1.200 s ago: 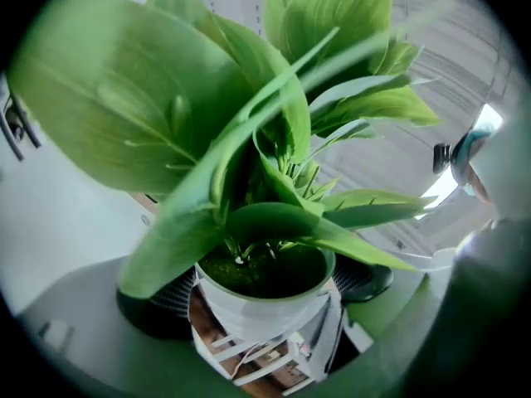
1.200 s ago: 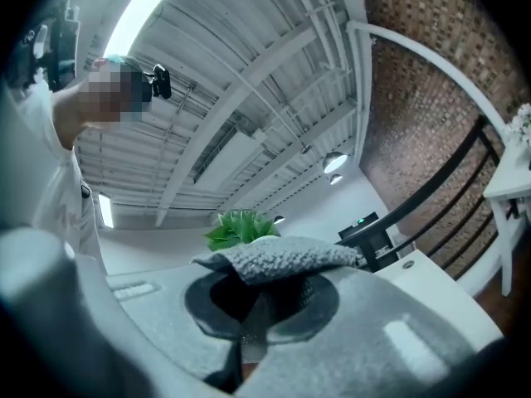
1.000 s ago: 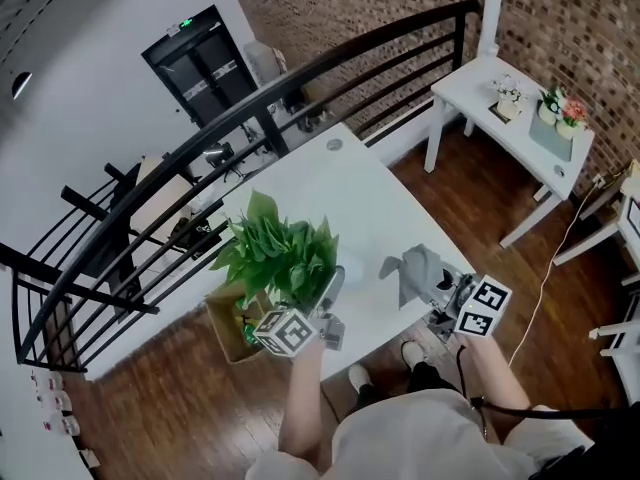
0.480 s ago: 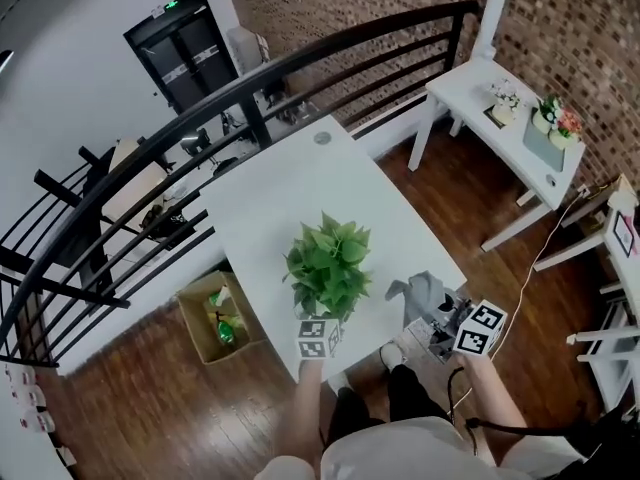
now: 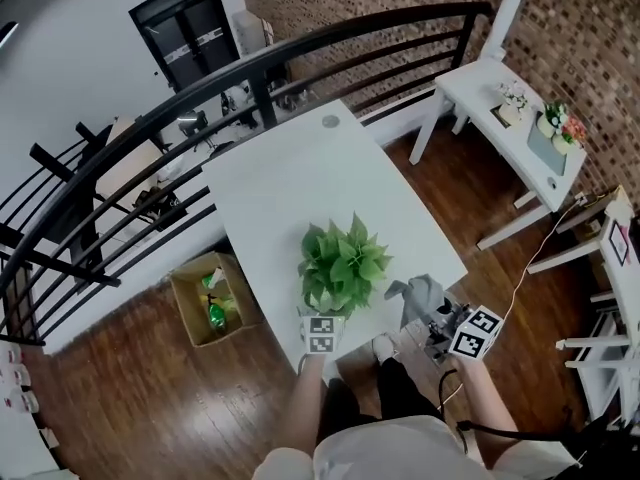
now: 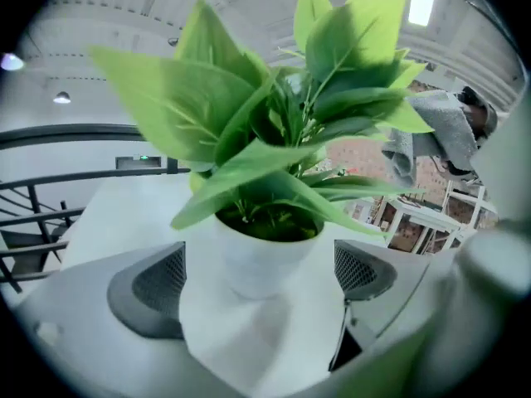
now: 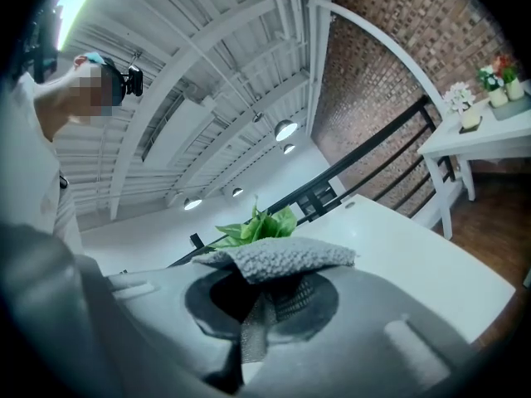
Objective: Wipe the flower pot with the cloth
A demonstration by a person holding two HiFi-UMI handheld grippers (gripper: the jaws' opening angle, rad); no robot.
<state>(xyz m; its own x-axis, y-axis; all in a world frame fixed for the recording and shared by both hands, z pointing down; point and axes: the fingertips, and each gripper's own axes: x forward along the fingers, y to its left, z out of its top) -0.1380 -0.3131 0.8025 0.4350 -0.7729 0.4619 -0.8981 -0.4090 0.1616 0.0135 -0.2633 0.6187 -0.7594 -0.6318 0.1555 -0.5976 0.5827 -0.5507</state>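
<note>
The flower pot point(image 6: 264, 255) stood upright near the front edge of the table point(image 5: 290, 188), between the jaws of the left gripper point(image 6: 259, 282); those jaws had just been opening, pads clear of its wall; the right gripper point(image 7: 267, 301) was clenched on the cloth point(image 7: 282, 259), near the flower pot's right side; the wipe would probably run leftward.

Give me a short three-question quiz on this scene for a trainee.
1. True or false: the right gripper is shut on the grey cloth.
2. What stands between the left gripper's jaws? A flower pot, B cloth, C nothing.
3. Fill in: the flower pot stands on the white ____.
Key: 1 true. 2 A; the jaws have just been opening and stand clear of it. 3 table.
</note>
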